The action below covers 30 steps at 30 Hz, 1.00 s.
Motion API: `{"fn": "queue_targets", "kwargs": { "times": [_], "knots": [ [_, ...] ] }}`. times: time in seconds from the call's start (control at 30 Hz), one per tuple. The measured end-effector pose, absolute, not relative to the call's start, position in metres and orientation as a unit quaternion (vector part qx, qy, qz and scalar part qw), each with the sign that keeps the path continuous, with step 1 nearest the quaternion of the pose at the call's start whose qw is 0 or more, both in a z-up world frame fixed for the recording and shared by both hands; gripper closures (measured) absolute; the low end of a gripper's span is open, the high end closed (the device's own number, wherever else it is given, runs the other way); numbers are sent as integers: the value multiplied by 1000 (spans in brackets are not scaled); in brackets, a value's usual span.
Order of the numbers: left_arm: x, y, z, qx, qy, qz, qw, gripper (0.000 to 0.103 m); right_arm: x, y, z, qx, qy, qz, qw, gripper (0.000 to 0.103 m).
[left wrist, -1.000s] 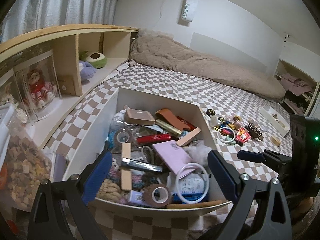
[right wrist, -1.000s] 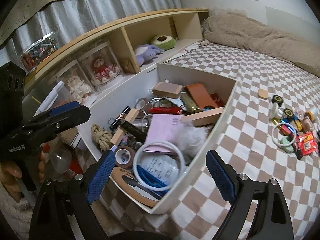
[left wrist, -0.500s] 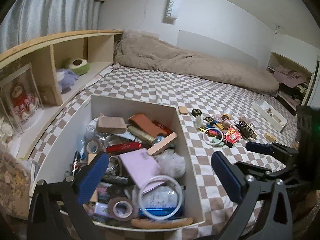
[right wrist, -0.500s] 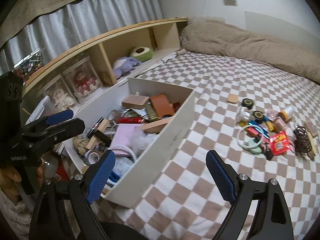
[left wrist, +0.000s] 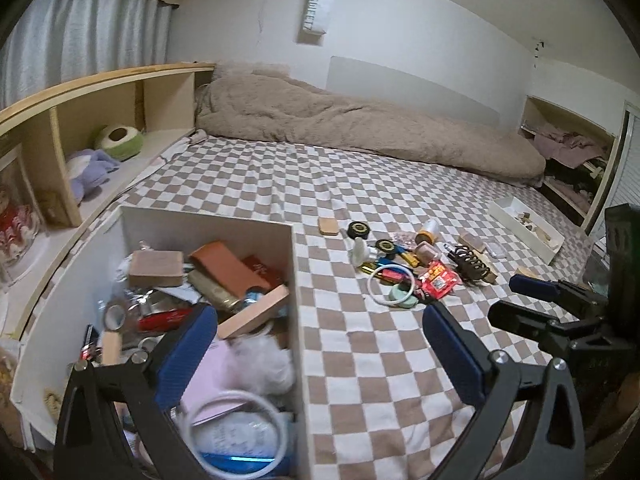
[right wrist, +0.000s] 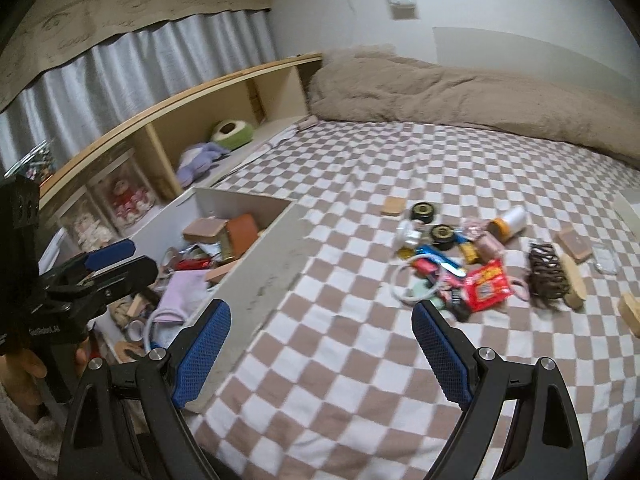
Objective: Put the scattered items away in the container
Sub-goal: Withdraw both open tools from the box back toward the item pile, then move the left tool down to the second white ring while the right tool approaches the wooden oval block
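A: Right gripper [right wrist: 320,344] low in the frame, blue fingers spread wide, nothing between them. Left gripper [left wrist: 320,352] the same: wide apart and empty, straddling the near wall of the white box [left wrist: 294,280].

B: And the things to tidy?

A: Clustered on the checkered bedspread [right wrist: 340,380], right of centre in the right wrist view: red packet [right wrist: 488,285], white ring [right wrist: 414,284], dark claw clip [right wrist: 548,276], two black-and-gold wheels [right wrist: 442,236], a small orange-capped bottle [right wrist: 508,222]. Box at left of the frame, already crammed.

B: Best way to go about the pickup?

A: Probably one piece at a time, starting at the near edge of the pile. Red packet or ring looks simplest. Come down over it, close on an edge rather than flat, lift clear before swinging left. Likely worth releasing low, given how full the box is.

B: Anything seen from one camera only?

A: Left wrist view looks straight down into the box: pink pouch [left wrist: 224,364], brown wallet [left wrist: 228,264], tan block [left wrist: 156,268], white fluff [left wrist: 260,364]. Also a long white tray [left wrist: 524,228] at far right, barely caught at the edge of the other view. Right wrist view alone shows the hand [right wrist: 24,368] holding the left gripper, lower left, and a wooden block [right wrist: 630,314] at far right.
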<state>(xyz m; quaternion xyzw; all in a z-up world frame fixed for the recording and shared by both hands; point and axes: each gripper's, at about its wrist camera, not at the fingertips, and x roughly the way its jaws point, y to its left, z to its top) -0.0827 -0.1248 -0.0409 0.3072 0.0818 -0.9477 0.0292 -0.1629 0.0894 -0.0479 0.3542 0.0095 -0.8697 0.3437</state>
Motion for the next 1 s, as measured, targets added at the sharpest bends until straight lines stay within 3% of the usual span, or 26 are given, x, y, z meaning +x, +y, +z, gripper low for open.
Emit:
{"fn": "queue_targets", "kwargs": {
  "times": [1.0],
  "knots": [
    [-194,-28,-70,308,75,-948,-25,0,-243,221,-57,337,-6,-911,239,11]
  ]
}}
